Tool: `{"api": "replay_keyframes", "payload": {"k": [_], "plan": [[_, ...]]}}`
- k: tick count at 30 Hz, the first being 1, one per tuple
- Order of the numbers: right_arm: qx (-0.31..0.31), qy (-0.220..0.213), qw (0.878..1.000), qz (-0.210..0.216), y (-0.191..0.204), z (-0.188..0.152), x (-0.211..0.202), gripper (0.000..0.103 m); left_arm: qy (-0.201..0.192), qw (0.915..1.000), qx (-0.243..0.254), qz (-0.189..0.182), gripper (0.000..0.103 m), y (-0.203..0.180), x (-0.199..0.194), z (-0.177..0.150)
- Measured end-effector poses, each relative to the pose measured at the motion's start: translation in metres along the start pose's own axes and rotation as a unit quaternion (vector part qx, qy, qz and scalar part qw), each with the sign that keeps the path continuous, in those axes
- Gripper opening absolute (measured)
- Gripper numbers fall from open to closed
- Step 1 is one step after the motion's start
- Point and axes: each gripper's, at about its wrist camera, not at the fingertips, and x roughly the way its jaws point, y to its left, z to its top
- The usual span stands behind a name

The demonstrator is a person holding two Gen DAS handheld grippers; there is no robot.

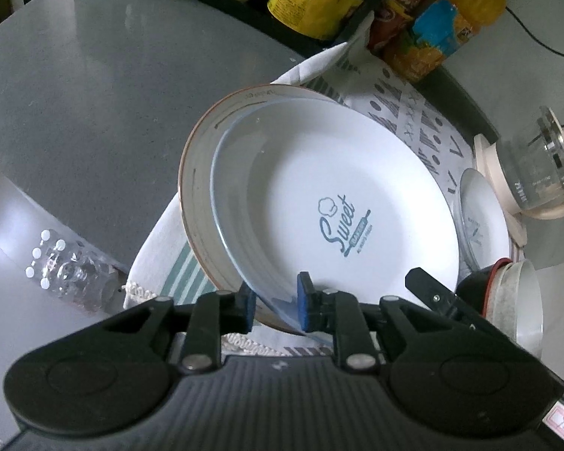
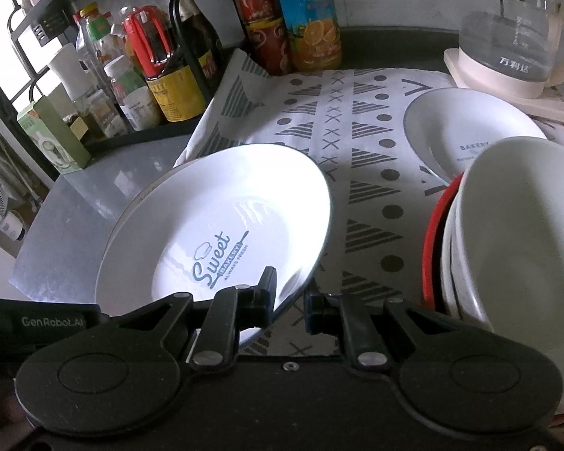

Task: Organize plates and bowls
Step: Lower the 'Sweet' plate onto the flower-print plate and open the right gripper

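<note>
A white "Sweet Bakery" plate point(image 1: 331, 195) lies tilted on a brown-rimmed plate point(image 1: 197, 173). My left gripper point(image 1: 276, 306) is shut on the near rim of the white plate. My right gripper point(image 2: 287, 300) straddles the white plate's point(image 2: 222, 233) right rim, its jaws a little apart and not pressing it. A smaller "Bakery" plate point(image 2: 466, 131) lies on the patterned cloth point(image 2: 357, 143). A stack of bowls point(image 2: 515, 225), white ones inside a red-rimmed one, stands at the right, and shows in the left wrist view point(image 1: 515, 300).
A glass kettle point(image 2: 515, 37) on a beige base stands back right. A black rack with bottles and jars point(image 2: 150, 67) stands back left. Drink bottles point(image 2: 304, 18) stand behind the cloth. The grey counter point(image 1: 94, 94) lies to the left, with packed water bottles point(image 1: 64, 267) below its edge.
</note>
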Motion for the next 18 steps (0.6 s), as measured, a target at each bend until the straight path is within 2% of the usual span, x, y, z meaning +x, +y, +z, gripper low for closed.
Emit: {"api": "replay_keyframes", "payload": {"k": [4,9,11,13,18], "plan": [[0.004,0.005,1.000,0.001,0.001,0.002,0.003,0.014,0.022,0.9996,0.017,0.007,0.028,-0.003,0.003,0.008],[0.003,0.007,1.000,0.001,0.003,0.002,0.007,0.014,0.037,0.9986,0.031,0.020,0.030,-0.004,0.001,0.016],[0.000,0.007,1.000,-0.001,0.003,0.002,0.008,0.013,0.036,0.9986,0.030,0.024,0.036,-0.002,-0.004,0.018],[-0.001,0.009,1.000,-0.003,0.004,0.003,0.009,0.012,0.032,0.9985,0.034,0.027,0.046,-0.001,-0.010,0.019],[-0.008,0.007,1.000,-0.011,0.006,0.005,0.012,0.013,0.007,0.9981,0.047,0.041,0.047,0.006,-0.020,0.026]]}}
